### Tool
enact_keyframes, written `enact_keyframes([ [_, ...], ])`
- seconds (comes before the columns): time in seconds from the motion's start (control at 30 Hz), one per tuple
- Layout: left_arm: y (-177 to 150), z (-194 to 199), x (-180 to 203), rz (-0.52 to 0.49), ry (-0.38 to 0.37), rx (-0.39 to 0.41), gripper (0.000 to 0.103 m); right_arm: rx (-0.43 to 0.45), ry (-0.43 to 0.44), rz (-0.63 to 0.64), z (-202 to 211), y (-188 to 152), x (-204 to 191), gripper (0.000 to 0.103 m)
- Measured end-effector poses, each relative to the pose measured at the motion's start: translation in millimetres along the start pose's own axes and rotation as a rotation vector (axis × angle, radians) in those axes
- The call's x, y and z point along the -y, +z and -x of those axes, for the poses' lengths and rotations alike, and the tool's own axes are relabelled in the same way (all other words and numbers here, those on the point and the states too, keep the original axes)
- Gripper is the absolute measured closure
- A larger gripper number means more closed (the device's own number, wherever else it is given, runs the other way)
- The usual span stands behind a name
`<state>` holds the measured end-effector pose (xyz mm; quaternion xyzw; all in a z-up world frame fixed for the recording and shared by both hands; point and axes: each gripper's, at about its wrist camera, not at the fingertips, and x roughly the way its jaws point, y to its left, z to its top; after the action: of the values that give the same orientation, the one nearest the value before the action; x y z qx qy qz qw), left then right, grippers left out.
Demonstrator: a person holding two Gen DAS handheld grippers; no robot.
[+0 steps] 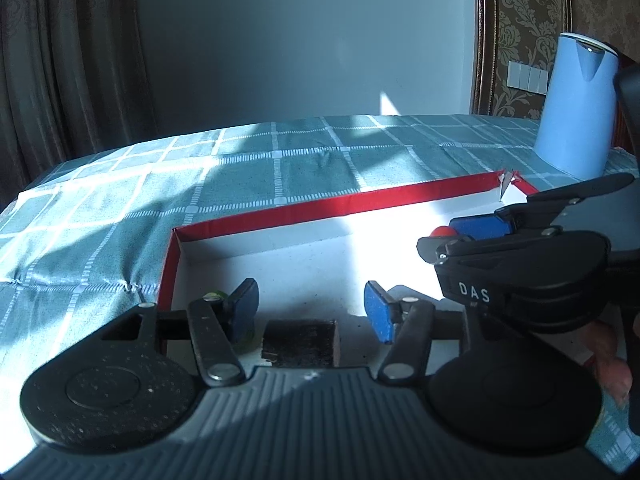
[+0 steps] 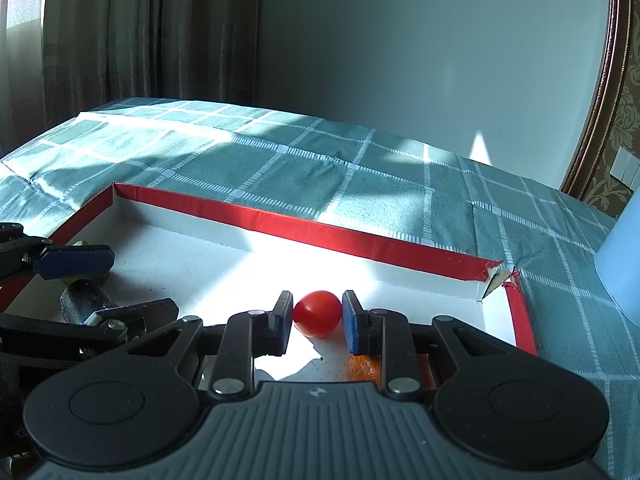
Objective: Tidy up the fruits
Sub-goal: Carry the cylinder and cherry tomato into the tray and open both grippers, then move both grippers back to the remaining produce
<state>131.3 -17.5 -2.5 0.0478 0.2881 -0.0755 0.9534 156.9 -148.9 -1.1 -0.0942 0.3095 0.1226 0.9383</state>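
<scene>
Right gripper [image 2: 316,320] clamped on a red cherry tomato [image 2: 317,313] above the white floor of the red-rimmed box [image 2: 304,226]. Left gripper [image 1: 310,312] with jaws apart, gripping nothing; a green fruit [image 1: 212,295] lies behind its left pad, near the box's left wall.

Both wrist cameras are looking forward and downward, close over the red-rimmed box [image 1: 280,216] [image 2: 280,216], sharing it, the checked table [image 1: 280,160] and far wall.
</scene>
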Motion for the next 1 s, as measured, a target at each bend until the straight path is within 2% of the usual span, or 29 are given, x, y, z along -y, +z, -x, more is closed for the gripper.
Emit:
enact_keyframes([
  [0.07,0.2,3.8,-3.2,0.015,-0.008,0.015,0.039,-0.001,0.001,-0.002,0.1,-0.3,1.0,0.077],
  [0.13,-0.8,10.6,-6.7,0.025,-0.009,0.044,0.025,0.008,0.001,-0.011,2.0,-1.6,3.3,0.077],
  [0.2,-2.6,20.2,-9.2,0.031,0.006,0.094,0.018,0.028,0.012,-0.025,6.2,-3.7,5.8,0.076],
  [0.43,-13.3,53.3,-23.2,0.068,-0.028,0.182,0.011,0.087,0.069,-0.076,31.6,-17.2,14.7,0.074],
  [0.5,-16.9,61.2,-31.2,0.099,-0.025,0.191,0.007,0.097,0.092,-0.098,41.9,-22.1,18.7,0.074],
  [0.7,-40.6,86.2,-61.4,0.194,0.0,0.184,0.006,0.138,0.117,-0.115,83.1,-46.7,26.5,0.072],
  [0.73,-46.4,91.3,-65.4,0.199,-0.001,0.181,0.006,0.152,0.122,-0.119,89.8,-50.8,27.8,0.07],
  [0.8,-54.9,100.5,-69.9,0.204,0.001,0.184,0.006,0.187,0.121,-0.138,104.5,-60.7,31.3,0.056],
  [0.83,-59.0,105.4,-71.8,0.207,0.001,0.191,0.006,0.205,0.119,-0.145,111.2,-65.5,33.0,0.04],
  [0.87,-62.9,110.6,-73.8,0.213,-0.002,0.198,0.006,0.223,0.116,-0.151,117.7,-70.1,34.4,0.033],
  [1.0,-79.3,126.7,-78.2,0.217,-0.022,0.2,0.003,0.26,0.133,-0.161,139.4,-88.9,37.5,0.033],
])
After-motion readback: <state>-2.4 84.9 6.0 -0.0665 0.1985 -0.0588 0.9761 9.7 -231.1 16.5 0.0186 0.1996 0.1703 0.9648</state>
